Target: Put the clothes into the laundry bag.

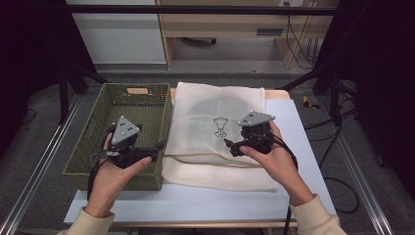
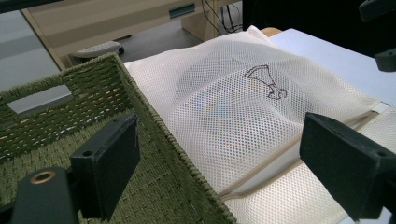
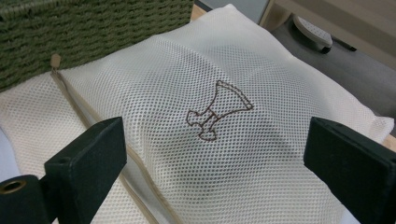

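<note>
taking the mesh laundry bag (image 1: 220,132) as landmark: the green woven basket (image 1: 93,142) sits touching its left edge, and the left gripper (image 1: 128,147) hovers over the basket's right wall, jaws spread wide on nothing. the bag lies flat on the white bench (image 1: 303,147), something dark inside, its zipper (image 3: 88,116) looking closed. the right gripper (image 1: 247,139) hangs over the bag's right half, jaws apart, holding nothing. judging by this, nothing is grasped yet; the whole job remains. the basket wall crowds the left approach.
</note>
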### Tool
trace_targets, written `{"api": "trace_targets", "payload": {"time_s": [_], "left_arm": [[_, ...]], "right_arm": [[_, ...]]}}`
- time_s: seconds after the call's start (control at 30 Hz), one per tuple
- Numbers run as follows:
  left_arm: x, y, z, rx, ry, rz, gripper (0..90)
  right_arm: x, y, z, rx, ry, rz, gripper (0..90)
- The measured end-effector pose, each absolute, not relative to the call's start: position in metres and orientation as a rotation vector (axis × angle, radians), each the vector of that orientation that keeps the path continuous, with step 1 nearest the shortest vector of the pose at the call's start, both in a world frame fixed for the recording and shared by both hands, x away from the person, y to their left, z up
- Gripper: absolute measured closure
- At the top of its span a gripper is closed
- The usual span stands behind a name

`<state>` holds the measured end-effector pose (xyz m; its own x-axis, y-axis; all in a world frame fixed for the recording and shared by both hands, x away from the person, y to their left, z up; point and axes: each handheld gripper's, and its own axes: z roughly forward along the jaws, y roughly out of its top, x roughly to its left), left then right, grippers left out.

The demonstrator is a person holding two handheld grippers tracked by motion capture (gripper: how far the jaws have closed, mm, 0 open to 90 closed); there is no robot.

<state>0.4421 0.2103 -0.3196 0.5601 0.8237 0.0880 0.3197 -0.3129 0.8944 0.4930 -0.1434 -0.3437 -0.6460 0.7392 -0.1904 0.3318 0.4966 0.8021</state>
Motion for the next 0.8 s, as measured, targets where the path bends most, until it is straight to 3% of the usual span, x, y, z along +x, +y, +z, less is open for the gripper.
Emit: {"api": "trace_targets", "payload": {"time_s": [0.43, 0.8], "left_arm": [[0.436, 0.237, -0.311, 1.88, 0.954, 0.715, 8.4], [0.437, 0.269, -0.311, 1.869, 0.999, 0.79, 8.0]], "right_arm": [[0.489, -0.169, -0.326, 0.968, 2.101, 1.093, 5.7], [0.49, -0.214, -0.338, 1.087, 1.988, 1.032, 5.7]]}}
